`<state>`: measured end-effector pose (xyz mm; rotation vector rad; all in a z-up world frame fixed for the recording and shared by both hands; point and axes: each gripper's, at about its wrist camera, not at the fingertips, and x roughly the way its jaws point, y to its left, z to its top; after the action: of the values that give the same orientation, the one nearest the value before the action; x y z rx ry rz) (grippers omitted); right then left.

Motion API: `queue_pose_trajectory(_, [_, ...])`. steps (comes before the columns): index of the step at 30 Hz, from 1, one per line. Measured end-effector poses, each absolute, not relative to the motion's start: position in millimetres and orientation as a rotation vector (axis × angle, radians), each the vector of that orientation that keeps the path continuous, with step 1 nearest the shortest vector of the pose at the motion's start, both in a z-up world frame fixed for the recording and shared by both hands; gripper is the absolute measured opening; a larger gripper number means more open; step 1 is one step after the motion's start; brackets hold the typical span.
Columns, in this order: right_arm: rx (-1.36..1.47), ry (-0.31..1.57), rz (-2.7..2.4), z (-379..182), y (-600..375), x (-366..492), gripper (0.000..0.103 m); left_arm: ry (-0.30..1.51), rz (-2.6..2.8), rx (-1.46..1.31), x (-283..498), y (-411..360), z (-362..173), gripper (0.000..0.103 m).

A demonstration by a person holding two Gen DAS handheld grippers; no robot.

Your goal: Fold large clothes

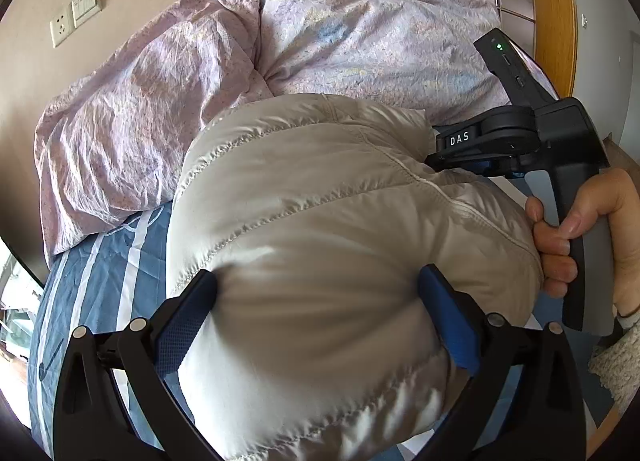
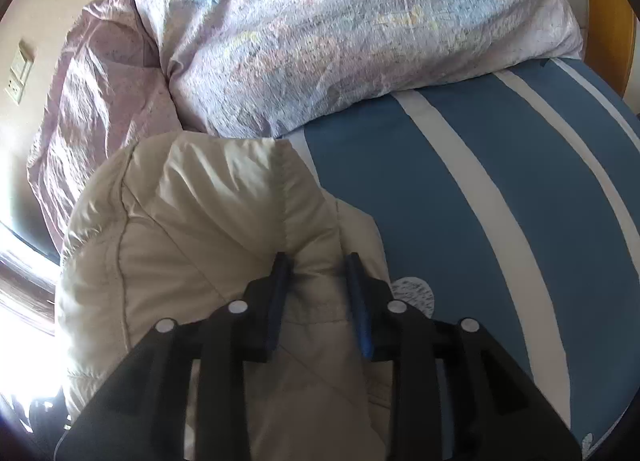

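Observation:
A puffy beige down jacket (image 1: 320,221) lies bunched on the bed. In the left wrist view my left gripper (image 1: 318,321) stands wide open around a fat bulge of it; the fabric fills the gap and touches both blue pads (image 1: 184,325). In the right wrist view my right gripper (image 2: 318,289) is shut on a raised fold of the jacket (image 2: 200,229) near its right edge, the fabric pinched between the narrow blue fingers (image 2: 358,301). The right gripper's black handle (image 1: 576,165) shows at the right of the left wrist view, held by a hand (image 1: 568,229); its fingertips are hidden behind the jacket.
A crumpled lilac floral duvet (image 1: 248,53) is heaped at the back of the bed against the wall. The blue sheet with white stripes (image 2: 500,189) lies bare to the right of the jacket. A wall socket and switch (image 1: 76,13) and a wooden frame (image 1: 552,1) stand behind.

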<state>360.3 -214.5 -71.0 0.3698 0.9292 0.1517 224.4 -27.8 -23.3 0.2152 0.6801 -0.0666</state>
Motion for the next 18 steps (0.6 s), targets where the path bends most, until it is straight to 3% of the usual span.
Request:
queue_pose_trajectory(9, [0.310,0.756,0.350,-29,-212,269,0.032,0.684,-0.073,0.212,225,-26,-25,0.101])
queue_pose_trajectory(18, [0.203,0.835,0.361,-59,-197,258,0.031,0.683,-0.065,0.219,226,-28,-25,0.101])
